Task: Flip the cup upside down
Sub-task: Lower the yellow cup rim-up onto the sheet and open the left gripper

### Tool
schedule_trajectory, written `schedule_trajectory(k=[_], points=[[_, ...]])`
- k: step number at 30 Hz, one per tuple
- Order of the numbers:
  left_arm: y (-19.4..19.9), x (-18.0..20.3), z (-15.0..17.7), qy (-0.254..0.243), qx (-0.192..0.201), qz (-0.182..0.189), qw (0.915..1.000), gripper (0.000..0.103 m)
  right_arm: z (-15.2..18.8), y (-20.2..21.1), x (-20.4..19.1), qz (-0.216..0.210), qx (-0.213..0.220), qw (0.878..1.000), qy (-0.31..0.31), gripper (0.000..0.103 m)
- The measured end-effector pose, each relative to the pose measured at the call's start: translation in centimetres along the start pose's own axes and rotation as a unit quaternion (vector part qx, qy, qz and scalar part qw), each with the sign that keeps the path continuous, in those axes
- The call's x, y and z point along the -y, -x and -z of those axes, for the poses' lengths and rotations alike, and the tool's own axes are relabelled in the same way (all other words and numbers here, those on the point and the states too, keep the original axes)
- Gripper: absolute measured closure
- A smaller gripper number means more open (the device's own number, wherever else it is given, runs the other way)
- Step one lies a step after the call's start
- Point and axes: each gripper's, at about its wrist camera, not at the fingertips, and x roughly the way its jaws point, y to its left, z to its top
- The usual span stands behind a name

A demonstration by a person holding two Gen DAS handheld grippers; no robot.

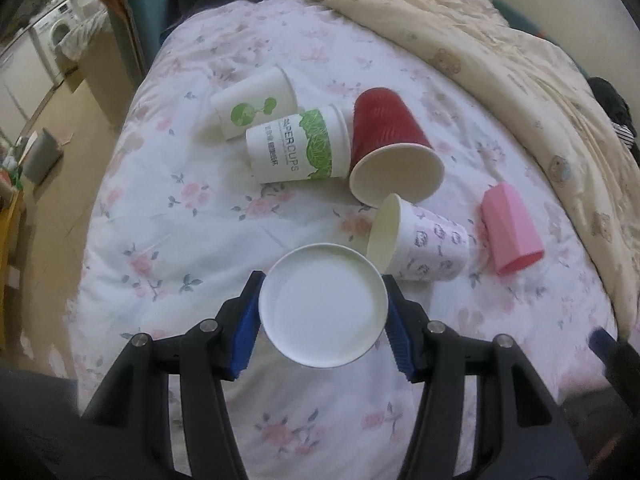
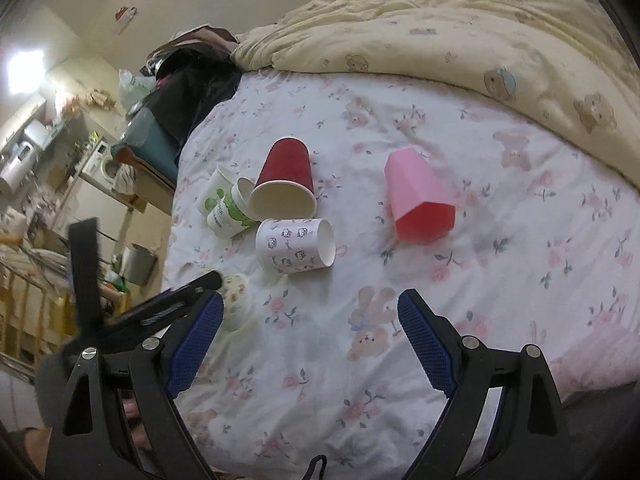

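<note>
My left gripper (image 1: 323,312) is shut on a white paper cup (image 1: 323,305), whose round flat base faces the camera, held above the floral bed sheet (image 1: 168,216). In the right wrist view this held cup (image 2: 236,300) shows at the left with the left gripper's black finger over it. My right gripper (image 2: 310,330) is open and empty above the sheet. Lying on their sides are a red cup (image 1: 390,144) (image 2: 286,184), a white cup with small prints (image 1: 420,244) (image 2: 296,250), a pink cup (image 1: 510,234) (image 2: 418,202) and two green-and-white cups (image 1: 296,144) (image 2: 226,208).
A crumpled cream duvet (image 1: 500,52) (image 2: 460,20) lies along the far and right side of the bed. The bed's left edge drops to the floor, with a grey bin (image 1: 40,156) (image 2: 140,268), a teal chair (image 1: 140,12) and a washing machine (image 1: 56,28) beyond it.
</note>
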Motion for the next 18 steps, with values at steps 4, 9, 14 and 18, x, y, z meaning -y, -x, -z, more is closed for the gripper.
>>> schedule_trajectory(k=[4, 9, 14, 18], points=[[-1.5, 0.3, -0.3, 0.018, 0.010, -0.006, 0.9998, 0.051, -0.2, 0.1, 0.6, -0.003, 0.000, 1.000, -0.009, 0.012], [-3.9, 0.5, 0.2, 0.037, -0.013, -0.003, 0.9992, 0.051, -0.2, -0.1, 0.7, -0.018, -0.007, 1.000, -0.022, 0.012], [-4.1, 1.0, 0.6, 0.023, -0.008, -0.011, 0.9996, 0.050, -0.2, 0.0, 0.2, -0.016, -0.004, 1.000, -0.010, 0.012], [-4.6, 1.2, 0.5, 0.018, -0.017, -0.005, 0.9997, 0.047, -0.2, -0.5, 0.1, -0.023, -0.014, 1.000, -0.014, 0.012]])
